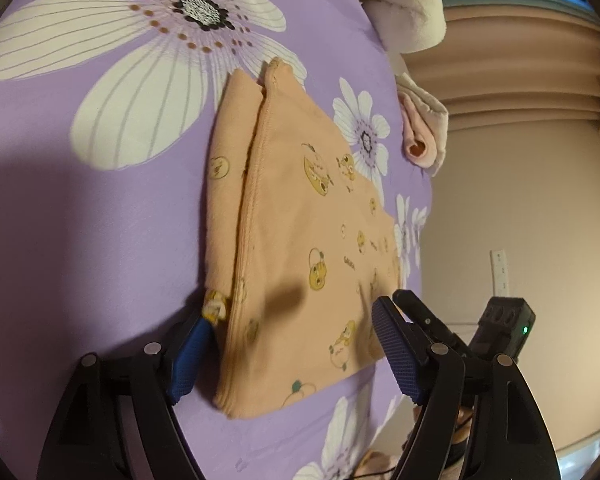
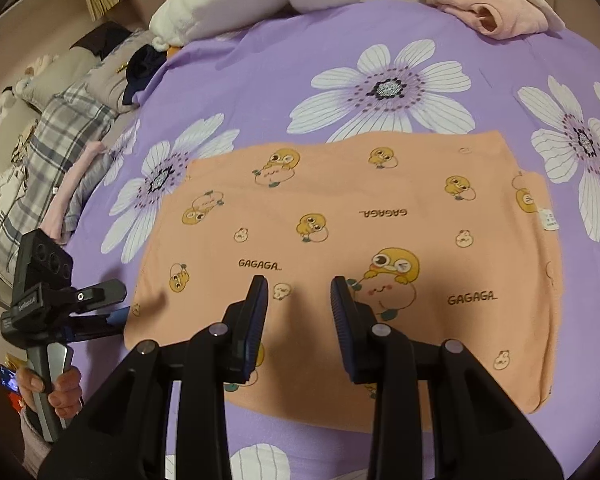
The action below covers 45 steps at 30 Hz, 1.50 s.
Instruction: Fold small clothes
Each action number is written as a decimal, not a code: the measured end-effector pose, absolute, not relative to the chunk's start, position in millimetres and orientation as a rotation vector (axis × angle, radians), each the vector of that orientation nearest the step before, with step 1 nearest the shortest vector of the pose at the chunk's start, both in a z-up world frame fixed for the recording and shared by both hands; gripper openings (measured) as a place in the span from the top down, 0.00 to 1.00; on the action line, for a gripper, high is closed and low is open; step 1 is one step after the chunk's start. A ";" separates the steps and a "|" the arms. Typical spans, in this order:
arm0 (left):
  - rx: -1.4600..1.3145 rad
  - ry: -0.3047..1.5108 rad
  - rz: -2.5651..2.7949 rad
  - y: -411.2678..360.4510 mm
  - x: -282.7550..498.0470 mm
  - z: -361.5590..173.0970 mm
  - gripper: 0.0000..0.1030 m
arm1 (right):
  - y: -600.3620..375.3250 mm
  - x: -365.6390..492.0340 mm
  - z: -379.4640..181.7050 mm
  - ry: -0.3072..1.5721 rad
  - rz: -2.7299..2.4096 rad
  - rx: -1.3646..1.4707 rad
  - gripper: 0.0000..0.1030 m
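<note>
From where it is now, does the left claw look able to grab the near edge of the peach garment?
Probably yes. The left claw stands open with the peach garment edge between its fingers, nothing blocking it. The right claw hovers farther along.

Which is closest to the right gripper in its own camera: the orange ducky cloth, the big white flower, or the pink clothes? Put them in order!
From the right gripper:
1. Orange ducky cloth, right under the jaws.
2. Big white flower, just beyond the cloth.
3. Pink clothes, at the bed's far edge, to the right.
</note>
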<state>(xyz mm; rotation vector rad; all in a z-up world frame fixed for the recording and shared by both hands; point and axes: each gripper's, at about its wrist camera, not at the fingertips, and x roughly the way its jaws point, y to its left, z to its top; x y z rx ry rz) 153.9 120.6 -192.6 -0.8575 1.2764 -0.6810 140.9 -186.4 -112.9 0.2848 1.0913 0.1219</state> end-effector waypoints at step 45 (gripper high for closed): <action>-0.593 1.196 -0.493 72.5 167.6 -132.9 0.90 | -166.2 125.4 -133.3 1.125 0.310 0.137 0.86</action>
